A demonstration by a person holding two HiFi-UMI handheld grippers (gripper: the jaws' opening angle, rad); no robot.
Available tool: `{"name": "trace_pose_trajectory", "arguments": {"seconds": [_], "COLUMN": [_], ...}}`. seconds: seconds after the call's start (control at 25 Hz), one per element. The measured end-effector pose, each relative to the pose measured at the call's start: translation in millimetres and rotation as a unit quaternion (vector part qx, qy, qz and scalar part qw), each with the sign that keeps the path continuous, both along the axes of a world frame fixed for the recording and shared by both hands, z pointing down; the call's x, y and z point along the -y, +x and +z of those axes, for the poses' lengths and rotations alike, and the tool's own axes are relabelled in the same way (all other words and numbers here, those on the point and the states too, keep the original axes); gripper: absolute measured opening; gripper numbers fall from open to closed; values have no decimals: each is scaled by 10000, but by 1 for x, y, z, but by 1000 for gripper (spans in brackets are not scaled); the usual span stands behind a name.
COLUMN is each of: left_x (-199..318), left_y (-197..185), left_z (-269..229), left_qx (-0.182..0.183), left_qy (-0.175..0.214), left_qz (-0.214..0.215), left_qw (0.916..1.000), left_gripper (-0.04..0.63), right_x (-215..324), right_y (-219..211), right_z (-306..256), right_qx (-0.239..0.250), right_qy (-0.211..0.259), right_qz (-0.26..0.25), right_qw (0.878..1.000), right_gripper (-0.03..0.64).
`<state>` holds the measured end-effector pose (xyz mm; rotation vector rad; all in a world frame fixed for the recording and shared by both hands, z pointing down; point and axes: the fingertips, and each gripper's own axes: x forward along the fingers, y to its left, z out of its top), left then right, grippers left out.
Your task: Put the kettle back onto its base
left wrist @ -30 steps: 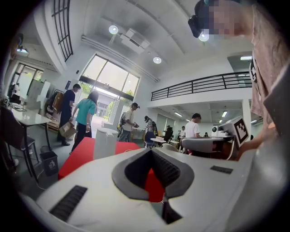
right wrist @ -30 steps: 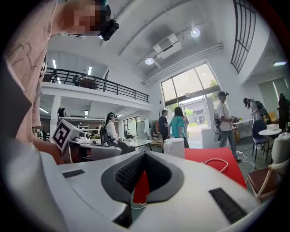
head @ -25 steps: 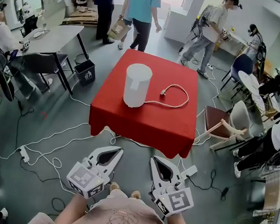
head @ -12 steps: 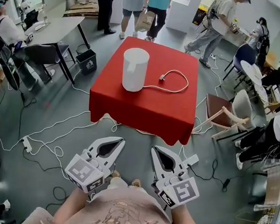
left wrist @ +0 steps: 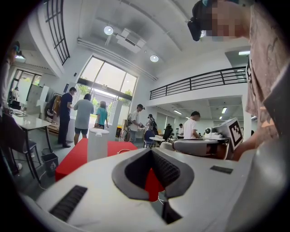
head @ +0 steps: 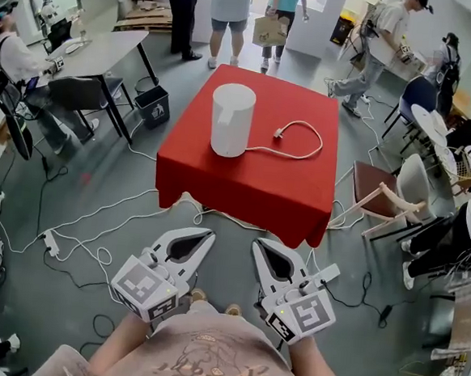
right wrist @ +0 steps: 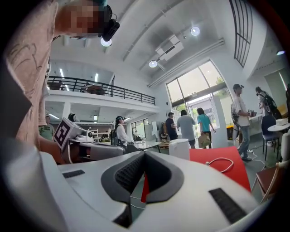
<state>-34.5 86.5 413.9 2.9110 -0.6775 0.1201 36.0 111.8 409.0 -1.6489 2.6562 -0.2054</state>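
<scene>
The white kettle (head: 232, 120) stands upright on the red table (head: 252, 188), towards its left side. A white cord (head: 304, 144) loops from its foot to a loose plug (head: 279, 132); I cannot make out a separate base. My left gripper (head: 209, 236) and right gripper (head: 257, 246) hover side by side in front of my body, short of the table's near edge. Both are shut with nothing in them. The kettle (left wrist: 97, 144) shows beyond the left jaws in the left gripper view, and the kettle (right wrist: 179, 148) shows past the right jaws in the right gripper view.
Loose cables (head: 94, 237) snake over the floor in front of the table. A black bin (head: 153, 106) and a grey desk (head: 100, 51) stand to the left, chairs (head: 380, 203) to the right. Several people (head: 230, 4) stand behind the table.
My left gripper has edged slightly forward and up; the right has hardly moved. Both stay shut. The people behind the table have walked farther away.
</scene>
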Motion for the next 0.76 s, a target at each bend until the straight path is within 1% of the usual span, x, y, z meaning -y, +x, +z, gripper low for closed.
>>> {"name": "trace_pose_trajectory", "arguments": {"seconds": [0.48, 0.76], "left_x": [6, 6], "left_y": [12, 8], "left_z": [-3, -3], "left_qx": [9, -12], "left_qy": [12, 14], "left_qz": [63, -13], "left_qw": [10000, 10000], "left_gripper": [-17, -17], "right_x": [10, 9], "right_y": [8, 6], "right_z": [-2, -4], "right_qx": [-15, -59], "right_qy": [16, 33], "right_qz": [-37, -151], "right_qw": [10000, 9999], "right_gripper": [5, 5]}}
